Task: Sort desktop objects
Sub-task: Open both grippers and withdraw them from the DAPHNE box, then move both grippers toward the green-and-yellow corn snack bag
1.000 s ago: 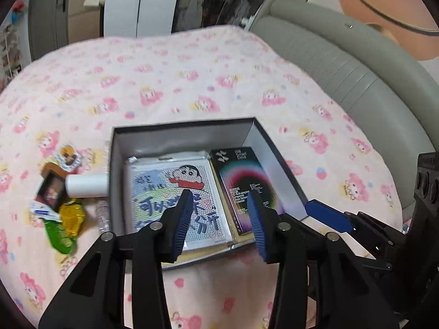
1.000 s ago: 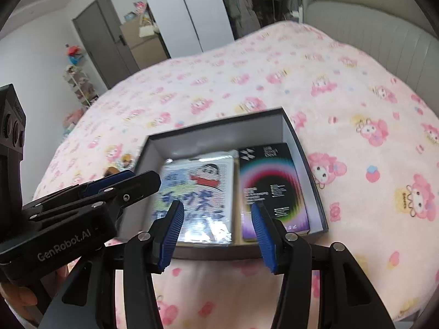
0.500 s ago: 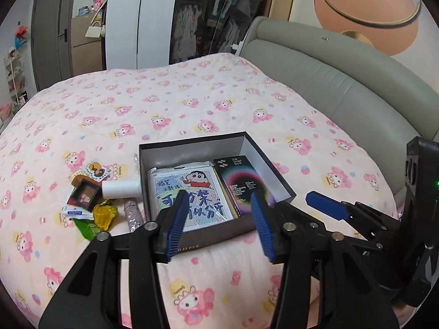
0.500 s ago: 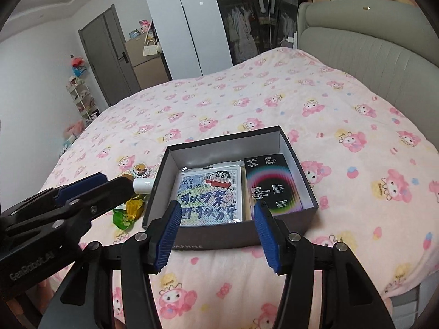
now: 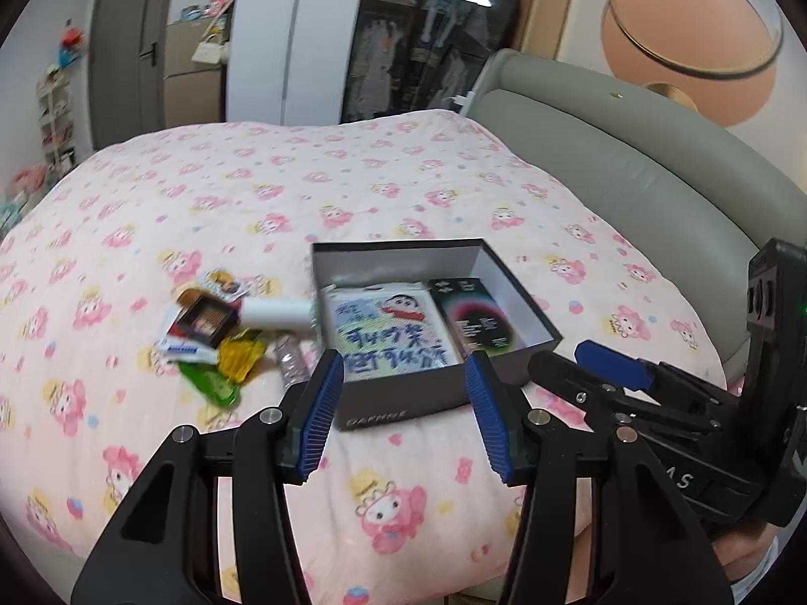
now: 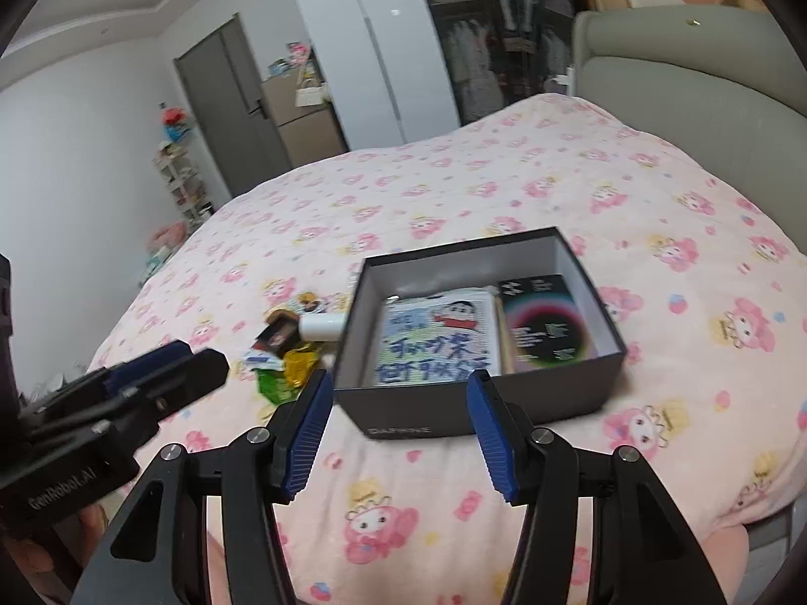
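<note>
A dark open box (image 5: 388, 411) (image 6: 484, 408) sits on the pink patterned bed. Inside it lie a cartoon-printed packet (image 5: 386, 333) (image 6: 436, 345) and a black booklet (image 5: 474, 315) (image 6: 547, 325). Left of the box is a small heap: a white tube (image 5: 277, 313) (image 6: 323, 326), a brown-framed card (image 5: 207, 317), a yellow wrapper (image 5: 241, 355) (image 6: 300, 365) and a green wrapper (image 5: 212, 385) (image 6: 272, 383). My left gripper (image 5: 406, 416) and right gripper (image 6: 398, 436) both hover open and empty, short of the box's near wall.
The grey padded headboard (image 5: 630, 171) runs along the right. The bed's near edge drops off just below the grippers. A door (image 6: 227, 106), white wardrobe (image 6: 373, 50) and shelves (image 6: 181, 186) stand beyond the far side.
Both grippers have pulled back and up from over the box, so the box now looks smaller and lies beyond the fingertips. Both stayed open and empty.
</note>
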A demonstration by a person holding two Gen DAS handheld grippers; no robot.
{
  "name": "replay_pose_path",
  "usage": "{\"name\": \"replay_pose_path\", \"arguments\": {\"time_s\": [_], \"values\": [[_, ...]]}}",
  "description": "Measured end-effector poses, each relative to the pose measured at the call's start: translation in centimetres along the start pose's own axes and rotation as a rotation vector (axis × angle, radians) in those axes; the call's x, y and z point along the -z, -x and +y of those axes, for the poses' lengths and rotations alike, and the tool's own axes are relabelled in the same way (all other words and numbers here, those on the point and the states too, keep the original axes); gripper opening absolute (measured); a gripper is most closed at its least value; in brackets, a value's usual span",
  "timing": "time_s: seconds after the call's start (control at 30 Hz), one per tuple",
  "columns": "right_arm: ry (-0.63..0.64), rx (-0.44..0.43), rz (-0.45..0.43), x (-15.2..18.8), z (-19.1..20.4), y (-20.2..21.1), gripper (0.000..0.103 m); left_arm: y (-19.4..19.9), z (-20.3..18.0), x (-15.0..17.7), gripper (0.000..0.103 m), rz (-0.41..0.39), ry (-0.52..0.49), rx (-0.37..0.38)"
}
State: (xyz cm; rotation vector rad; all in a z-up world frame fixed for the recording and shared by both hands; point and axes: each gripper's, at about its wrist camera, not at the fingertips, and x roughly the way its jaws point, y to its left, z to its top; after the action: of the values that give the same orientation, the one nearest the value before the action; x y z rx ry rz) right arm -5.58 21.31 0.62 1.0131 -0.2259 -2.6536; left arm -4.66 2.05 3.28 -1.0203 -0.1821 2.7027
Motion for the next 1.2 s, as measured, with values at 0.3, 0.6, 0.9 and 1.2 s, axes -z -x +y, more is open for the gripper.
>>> {"name": "replay_pose_path", "arguments": {"time_s": [0.3,0.6,0.9,1.2], "values": [[0.092,-0.111,0.055,2.0,5.7,-1.9,0.052,2.1,5.0,3.4,0.052,0.003,0.109,-0.052],[0.137,-0.168,0.126,4.0,9.1,-6.3,0.052,1.7,10.2,6.2,0.051,0.028,0.213,-0.118],[0.107,-0.157,0.237,4.2,9.5,-12.0,0.052,-2.1,15.5,7.0,0.050,0.066,0.341,-0.114],[0.197,-0.130,0.269,3.5,12.2,-17.5,0.052,-7.8,21.0,6.9,0.050,0.096,0.440,-0.137]]}}
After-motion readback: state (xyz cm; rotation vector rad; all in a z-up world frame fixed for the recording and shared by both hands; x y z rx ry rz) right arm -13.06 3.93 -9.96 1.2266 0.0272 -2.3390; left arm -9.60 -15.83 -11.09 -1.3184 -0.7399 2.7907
